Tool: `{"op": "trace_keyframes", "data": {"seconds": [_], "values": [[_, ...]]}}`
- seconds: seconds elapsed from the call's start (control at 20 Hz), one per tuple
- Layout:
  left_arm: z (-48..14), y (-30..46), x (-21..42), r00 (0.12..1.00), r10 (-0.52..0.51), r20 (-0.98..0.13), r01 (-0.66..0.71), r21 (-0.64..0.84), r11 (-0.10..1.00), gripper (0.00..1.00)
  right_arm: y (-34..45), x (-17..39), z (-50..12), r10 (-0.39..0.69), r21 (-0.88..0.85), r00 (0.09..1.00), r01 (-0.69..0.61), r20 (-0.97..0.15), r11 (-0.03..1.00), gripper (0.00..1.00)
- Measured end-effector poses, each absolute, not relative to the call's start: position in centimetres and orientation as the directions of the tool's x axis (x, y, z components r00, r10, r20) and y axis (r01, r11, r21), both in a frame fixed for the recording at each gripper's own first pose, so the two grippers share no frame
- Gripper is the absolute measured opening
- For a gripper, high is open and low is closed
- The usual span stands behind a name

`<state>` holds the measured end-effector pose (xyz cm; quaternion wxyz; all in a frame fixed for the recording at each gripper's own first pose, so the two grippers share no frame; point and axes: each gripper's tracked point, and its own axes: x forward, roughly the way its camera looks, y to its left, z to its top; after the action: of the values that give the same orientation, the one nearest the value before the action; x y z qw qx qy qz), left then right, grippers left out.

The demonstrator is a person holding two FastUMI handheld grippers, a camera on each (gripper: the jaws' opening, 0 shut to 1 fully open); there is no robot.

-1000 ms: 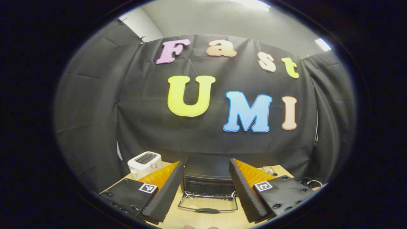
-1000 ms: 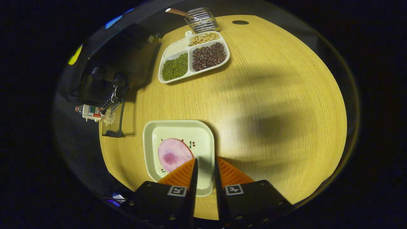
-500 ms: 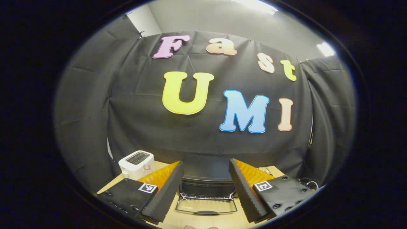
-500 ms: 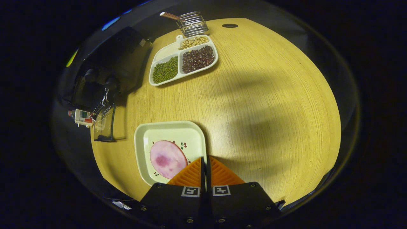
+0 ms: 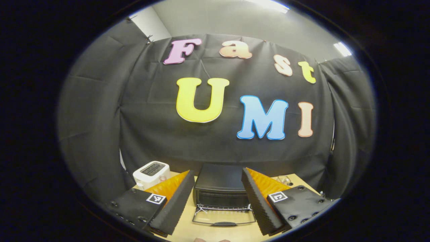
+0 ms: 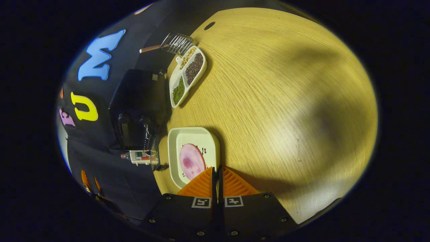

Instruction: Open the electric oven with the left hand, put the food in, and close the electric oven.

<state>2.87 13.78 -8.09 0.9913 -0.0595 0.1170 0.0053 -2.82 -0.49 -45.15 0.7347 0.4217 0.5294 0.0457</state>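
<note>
Now the electric oven (image 5: 220,188) stands open at the back of the desk (image 6: 275,101), its glass door (image 5: 223,217) folded down flat toward the camera in the left gripper view. The left gripper (image 5: 218,201) hangs in front of it with its jaws spread wide and holding nothing; the oven mouth sits framed between them. A white toaster (image 5: 151,173) stands just left of the oven.

In the right gripper view, the right gripper (image 6: 217,178) has its jaws pinched nearly together on the near rim of the square plate (image 6: 193,153), which carries the pink slice of food (image 6: 192,162). The thin rim appears to be caught between the pads, so I judge the plate gripped. The plate sits just beside the dropped door of the oven (image 6: 139,107). A divided tray of beans (image 6: 186,79) and a wire rack (image 6: 176,42) lie farther along the desk, well apart from the plate.

The step in hand looks like carrying the plate into the oven. To do it well, keep the plate level so the slice does not slide, since a grip on one rim lets the far side sag. Lift it clear of the door's edge before turning it toward the opening, then slide it straight in over the door. The left gripper should stay out of that path, ready for the door handle.
</note>
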Motion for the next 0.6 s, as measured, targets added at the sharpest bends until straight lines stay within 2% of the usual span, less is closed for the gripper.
{"op": "trace_keyframes", "data": {"seconds": [0.25,0.45,0.5,0.6], "values": [[-6.2,12.9,2.6,0.981,-0.016,-0.192,-0.003,-0.1,0.995,0.99,0.7,-2.9,-43.4,0.518,0.7,0.482,0.369,-0.707,0.612,0.0],[-4.9,12.5,2.3,0.988,-0.039,-0.151,0.024,-0.095,0.995,0.95,2.6,-4.3,-39.3,0.489,0.704,0.529,0.351,-0.694,0.618,0.0],[-4.4,12.7,2.4,0.989,-0.042,-0.139,0.029,-0.093,0.995,0.99,3.4,-4.2,-38.7,0.479,0.702,0.538,0.355,-0.694,0.617,0.0],[-3.9,13.2,2.5,0.992,-0.048,-0.119,0.037,-0.088,0.995,0.99,4.9,-4.5,-37.6,0.449,0.688,0.546,0.384,-0.707,0.616,0.0]]}}
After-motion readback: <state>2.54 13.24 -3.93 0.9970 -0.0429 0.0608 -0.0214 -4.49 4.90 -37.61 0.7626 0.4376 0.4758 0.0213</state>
